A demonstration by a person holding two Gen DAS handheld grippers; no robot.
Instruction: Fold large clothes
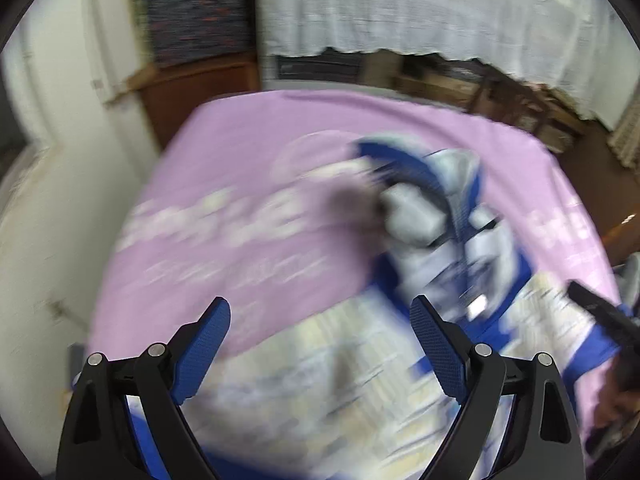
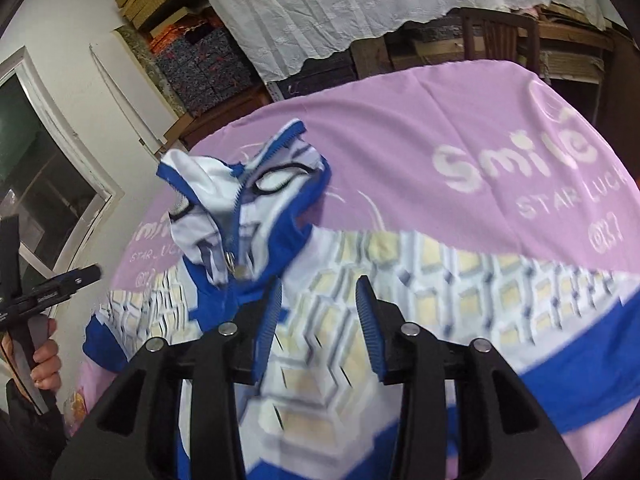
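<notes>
Plainly, one garment is on show: a blue and white zip hoodie (image 2: 280,280) with a pale yellow block pattern, lying across one lilac cloth (image 2: 420,152) that covers the table. Its hood sits at about 10 o'clock in the right wrist view, the body spreading down toward 5 o'clock. The cloth bears white print reading "Smile" and "STAR LUCK", seen twice, at 3 o'clock and partly at 9 o'clock beside the hood.

Two grippers are counted. The right gripper (image 2: 318,320) has its blue pads partly apart above the garment's chest, nothing clamped between them. The left gripper (image 1: 320,344) stands spread wide over the blurred hoodie (image 1: 360,360) and cloth (image 1: 240,152), grasping nothing. A person's hand (image 2: 46,364) shows at 8 o'clock in the right view, holding the left tool.
</notes>
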